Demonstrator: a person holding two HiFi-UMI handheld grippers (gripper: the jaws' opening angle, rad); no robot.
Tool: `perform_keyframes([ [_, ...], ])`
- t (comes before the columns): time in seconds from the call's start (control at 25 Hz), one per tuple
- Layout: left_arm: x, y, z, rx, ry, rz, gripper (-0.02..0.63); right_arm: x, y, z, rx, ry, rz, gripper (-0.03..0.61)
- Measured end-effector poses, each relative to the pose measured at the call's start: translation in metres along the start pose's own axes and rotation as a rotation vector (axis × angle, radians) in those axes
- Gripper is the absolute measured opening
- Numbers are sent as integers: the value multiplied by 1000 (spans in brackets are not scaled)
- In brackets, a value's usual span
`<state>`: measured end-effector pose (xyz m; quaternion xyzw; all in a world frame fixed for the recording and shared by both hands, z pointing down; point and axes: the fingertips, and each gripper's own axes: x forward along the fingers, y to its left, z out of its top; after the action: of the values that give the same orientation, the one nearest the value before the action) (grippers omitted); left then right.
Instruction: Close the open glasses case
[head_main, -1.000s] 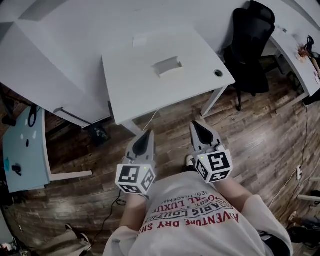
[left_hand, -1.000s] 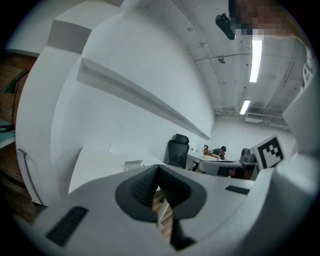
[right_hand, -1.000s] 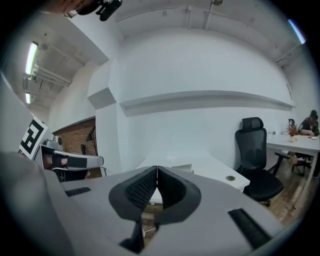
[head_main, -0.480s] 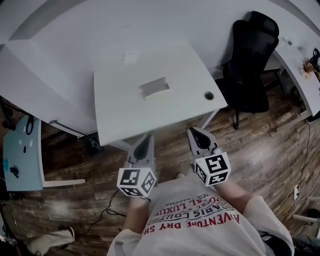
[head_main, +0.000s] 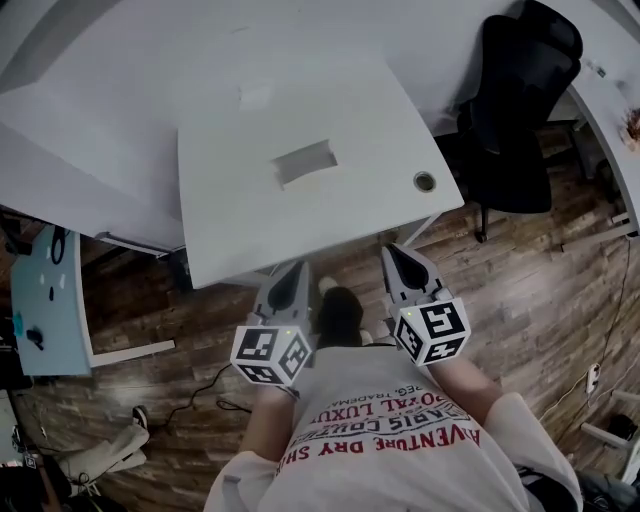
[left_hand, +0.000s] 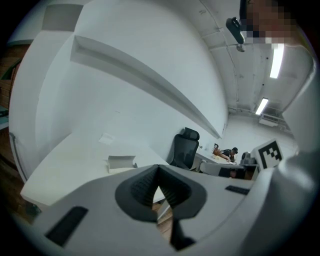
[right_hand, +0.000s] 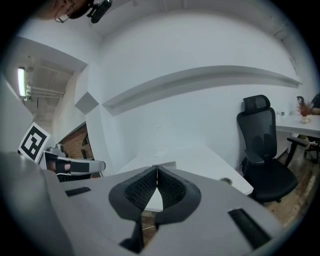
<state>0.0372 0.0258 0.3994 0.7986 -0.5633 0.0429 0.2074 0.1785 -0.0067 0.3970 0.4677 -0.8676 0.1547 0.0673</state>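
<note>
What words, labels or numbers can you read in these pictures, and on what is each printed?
"AVENTURE DRY SH": red print on the person's shirt, cut off at the edge.
"LUXU": shirt, a higher line, partly readable.
Remaining shirt lines: too small and blurred to read.
On the left gripper and right gripper: black-and-white square patterns, no words.
Glasses case and table: no readable print.

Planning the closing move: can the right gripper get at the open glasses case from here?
Probably not yet. The right gripper, jaws together, hangs short of the near edge of the table; the glasses case lies mid-table. Nothing stands between them, so stepping in and reaching should do.
</note>
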Motion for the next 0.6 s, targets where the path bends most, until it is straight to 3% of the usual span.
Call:
perform_keyframes([
  [0.36, 84, 45, 27, -85, 8, -53, -2, 67, -34, 13, -30, 59, -51, 12],
  [0.6, 131, 97, 46, -123, 14, -27, -2, 132, -41, 34, -74, 102, -39, 12],
])
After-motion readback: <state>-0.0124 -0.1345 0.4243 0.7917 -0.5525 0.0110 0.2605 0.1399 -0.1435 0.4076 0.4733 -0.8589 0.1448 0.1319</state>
